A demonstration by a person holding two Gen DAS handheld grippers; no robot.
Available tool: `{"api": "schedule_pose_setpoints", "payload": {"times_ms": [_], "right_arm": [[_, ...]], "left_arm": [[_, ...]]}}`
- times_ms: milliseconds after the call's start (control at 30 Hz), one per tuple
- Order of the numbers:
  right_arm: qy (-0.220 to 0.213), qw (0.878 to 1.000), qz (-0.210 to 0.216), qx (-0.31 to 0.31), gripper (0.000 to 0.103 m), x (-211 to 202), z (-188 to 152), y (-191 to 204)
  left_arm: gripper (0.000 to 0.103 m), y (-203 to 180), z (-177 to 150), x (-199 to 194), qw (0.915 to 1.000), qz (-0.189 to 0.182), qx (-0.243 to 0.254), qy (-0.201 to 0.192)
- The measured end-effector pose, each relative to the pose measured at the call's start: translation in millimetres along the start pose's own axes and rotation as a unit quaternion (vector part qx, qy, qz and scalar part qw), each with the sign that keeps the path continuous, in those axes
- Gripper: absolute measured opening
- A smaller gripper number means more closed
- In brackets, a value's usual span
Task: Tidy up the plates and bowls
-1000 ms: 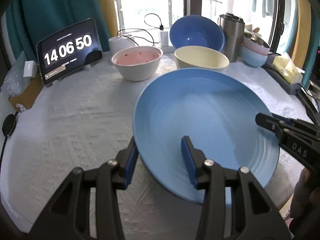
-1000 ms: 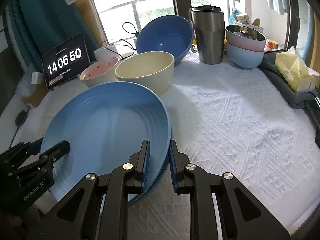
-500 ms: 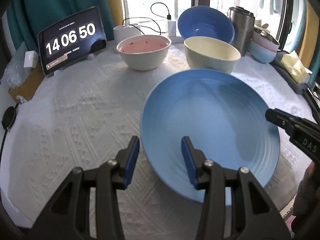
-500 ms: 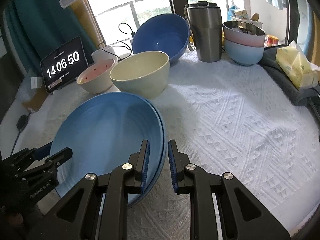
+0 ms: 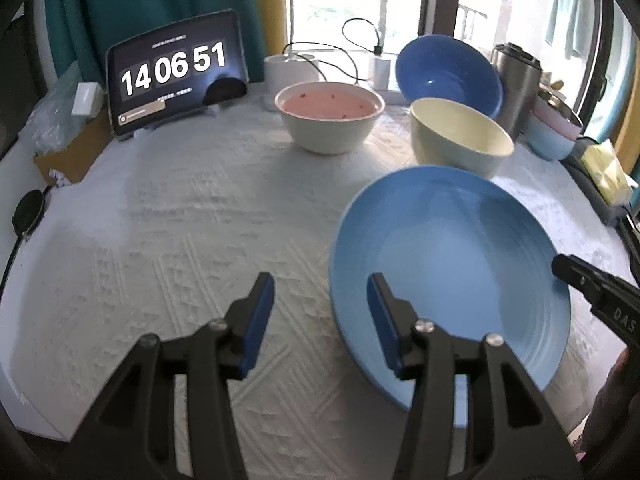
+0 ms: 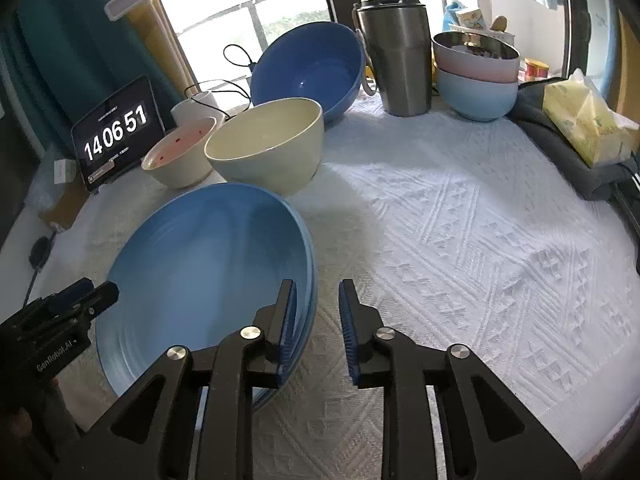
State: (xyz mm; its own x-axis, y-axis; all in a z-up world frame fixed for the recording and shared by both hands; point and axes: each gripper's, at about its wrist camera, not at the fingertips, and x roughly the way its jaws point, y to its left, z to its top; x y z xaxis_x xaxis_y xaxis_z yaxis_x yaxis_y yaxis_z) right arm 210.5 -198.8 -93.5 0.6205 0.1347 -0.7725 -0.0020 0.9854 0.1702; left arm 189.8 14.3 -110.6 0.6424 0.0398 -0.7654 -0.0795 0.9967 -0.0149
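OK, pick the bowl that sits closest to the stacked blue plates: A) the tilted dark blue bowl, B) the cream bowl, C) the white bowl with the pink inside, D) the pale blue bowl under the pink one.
B: the cream bowl stands right behind the rim of the stacked blue plates; the others sit further back.

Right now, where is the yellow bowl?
The cream-yellow bowl stands on the white cloth just behind the blue plates, with the pink-inside bowl to its left and the tilted dark blue bowl behind it.
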Motion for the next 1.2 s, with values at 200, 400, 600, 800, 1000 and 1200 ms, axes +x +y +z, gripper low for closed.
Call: {"api": "schedule_pose_setpoints", "payload": {"times_ms": [200,400,600,800,1000,1200], "right_arm": [[0.006,1.000,0.001,0.004,0.029,5.5,2.4,-1.8],[0.022,0.999,0.016,0.017,0.030,17.7,2.3,-5.9],[0.043,0.997,0.048,0.042,0.043,32.1,4.1,-8.3],[0.037,0.997,0.060,0.044,0.048,36.3,3.6,-4.4],[0.032,0.997,0.062,0.042,0.049,36.7,2.1,-2.4],[0.035,0.996,0.071,0.039,0.049,37.3,0.2,3.9]], "left_arm": [[0.050,-4.1,-0.5,11.7,0.9998,0.001,0.003,0.017],[0.051,-10.0,-0.6,22.4,0.9996,-0.008,0.011,0.025],[0.080,-6.2,0.1,33.0,0.9986,-0.046,-0.011,0.022],[0.097,-2.0,-1.8,43.2,0.9945,-0.094,-0.038,0.029],[0.089,-5.1,-1.2,41.4,0.9930,-0.112,-0.027,0.025],[0.066,-7.6,-1.3,34.3,0.9903,-0.136,-0.022,0.020]]}}
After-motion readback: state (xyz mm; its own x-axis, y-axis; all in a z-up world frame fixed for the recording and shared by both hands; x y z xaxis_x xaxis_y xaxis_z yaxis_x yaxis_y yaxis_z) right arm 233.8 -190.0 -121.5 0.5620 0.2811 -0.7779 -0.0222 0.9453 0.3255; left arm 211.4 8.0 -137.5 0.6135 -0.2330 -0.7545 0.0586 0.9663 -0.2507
